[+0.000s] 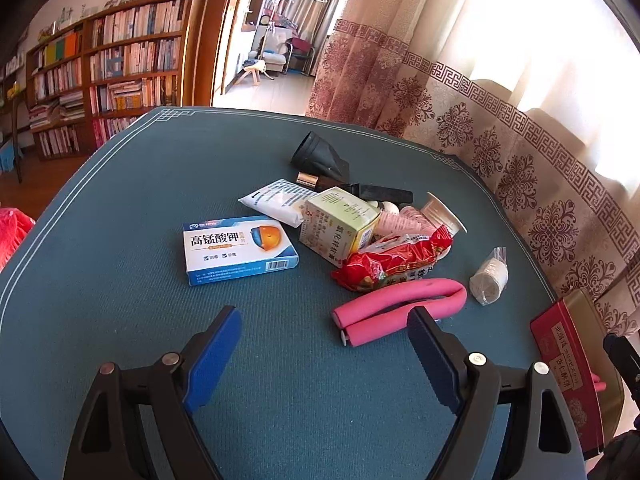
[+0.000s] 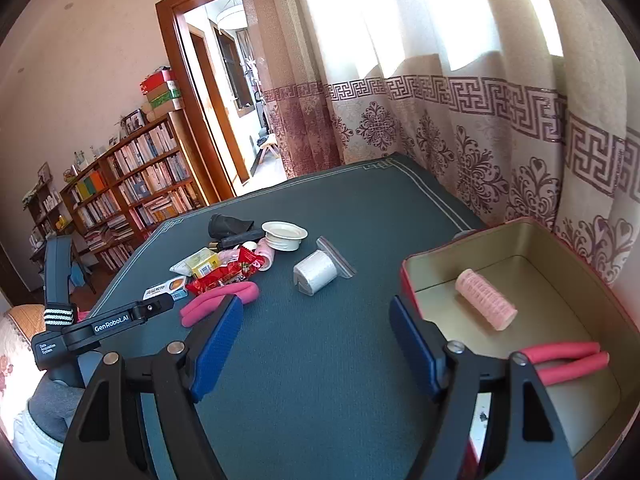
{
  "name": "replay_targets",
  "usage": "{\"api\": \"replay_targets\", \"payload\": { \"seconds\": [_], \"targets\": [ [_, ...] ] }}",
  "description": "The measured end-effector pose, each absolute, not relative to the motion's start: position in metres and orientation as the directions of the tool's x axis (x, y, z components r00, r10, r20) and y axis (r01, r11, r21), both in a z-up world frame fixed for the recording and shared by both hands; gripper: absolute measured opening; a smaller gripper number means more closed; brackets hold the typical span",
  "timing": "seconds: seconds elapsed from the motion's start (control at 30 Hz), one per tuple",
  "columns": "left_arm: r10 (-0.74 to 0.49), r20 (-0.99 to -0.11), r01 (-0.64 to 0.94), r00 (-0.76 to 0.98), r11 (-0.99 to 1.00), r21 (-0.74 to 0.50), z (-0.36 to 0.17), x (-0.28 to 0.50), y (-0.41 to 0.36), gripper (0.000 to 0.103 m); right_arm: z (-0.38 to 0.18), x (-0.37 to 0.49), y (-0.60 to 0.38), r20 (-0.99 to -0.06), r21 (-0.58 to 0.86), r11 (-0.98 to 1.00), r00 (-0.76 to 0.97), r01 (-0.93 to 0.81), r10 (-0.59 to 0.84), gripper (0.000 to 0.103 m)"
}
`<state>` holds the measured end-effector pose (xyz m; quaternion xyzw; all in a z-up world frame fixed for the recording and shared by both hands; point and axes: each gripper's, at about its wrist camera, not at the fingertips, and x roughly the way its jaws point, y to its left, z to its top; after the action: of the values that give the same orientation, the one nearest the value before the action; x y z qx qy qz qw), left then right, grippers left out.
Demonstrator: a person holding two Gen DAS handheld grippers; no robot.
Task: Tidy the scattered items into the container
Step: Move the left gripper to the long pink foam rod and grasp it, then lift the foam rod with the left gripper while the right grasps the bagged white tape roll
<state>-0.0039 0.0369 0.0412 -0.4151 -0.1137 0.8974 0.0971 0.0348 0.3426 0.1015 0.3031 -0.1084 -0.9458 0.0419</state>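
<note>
A pile of items lies on the blue-green table mat [image 1: 140, 200]: a blue and white medicine box [image 1: 240, 250], a green carton [image 1: 340, 222], a red snack packet [image 1: 394, 262], a folded pink foam roller [image 1: 400, 308] and a wrapped white roll [image 1: 490, 278]. My left gripper [image 1: 324, 354] is open and empty, just short of the pink roller. The red tin with a gold inside [image 2: 568, 264] holds a pink hair curler [image 2: 486, 304] and another pink foam roller [image 2: 568, 358]. My right gripper [image 2: 316, 344] is open and empty beside the tin's left wall.
A black funnel-shaped piece [image 1: 320, 156], a white tube [image 1: 276, 200] and a white spool [image 2: 285, 235] lie behind the pile. The patterned curtain [image 2: 460, 132] hangs along the table's far right edge. A bookcase [image 1: 108, 76] stands beyond the table.
</note>
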Motion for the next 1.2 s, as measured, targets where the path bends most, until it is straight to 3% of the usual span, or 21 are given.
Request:
{"api": "replay_targets", "payload": {
  "seconds": [0.43, 0.6, 1.07, 1.1, 1.2],
  "targets": [
    [0.375, -0.729, -0.230, -0.572, -0.927, -0.296, 0.039, -0.008, 0.065, 0.086, 0.068, -0.036, 0.312, -0.627, 0.237, -0.971, -0.756, 0.044, -0.188, 0.079],
    [0.355, -0.728, -0.331, -0.587, -0.926, -0.185, 0.044, -0.021, 0.075, 0.086, 0.051, -0.039, 0.309, -0.628, 0.174, -0.984, -0.766, 0.035, -0.138, 0.079],
    [0.284, -0.764, -0.491, -0.579, -0.870, 0.049, 0.014, -0.033, 0.127, 0.086, 0.041, -0.043, 0.340, -0.602, 0.347, -0.938, -0.767, -0.003, -0.220, 0.079],
    [0.297, -0.763, -0.496, -0.574, -0.867, 0.036, 0.015, -0.033, 0.127, 0.080, 0.041, -0.044, 0.340, -0.603, 0.351, -0.937, -0.766, -0.003, -0.223, 0.079],
    [0.386, -0.765, -0.528, -0.516, -0.846, -0.072, 0.016, -0.032, 0.123, 0.038, 0.040, -0.043, 0.339, -0.602, 0.352, -0.936, -0.765, 0.001, -0.227, 0.079]
  ]
}}
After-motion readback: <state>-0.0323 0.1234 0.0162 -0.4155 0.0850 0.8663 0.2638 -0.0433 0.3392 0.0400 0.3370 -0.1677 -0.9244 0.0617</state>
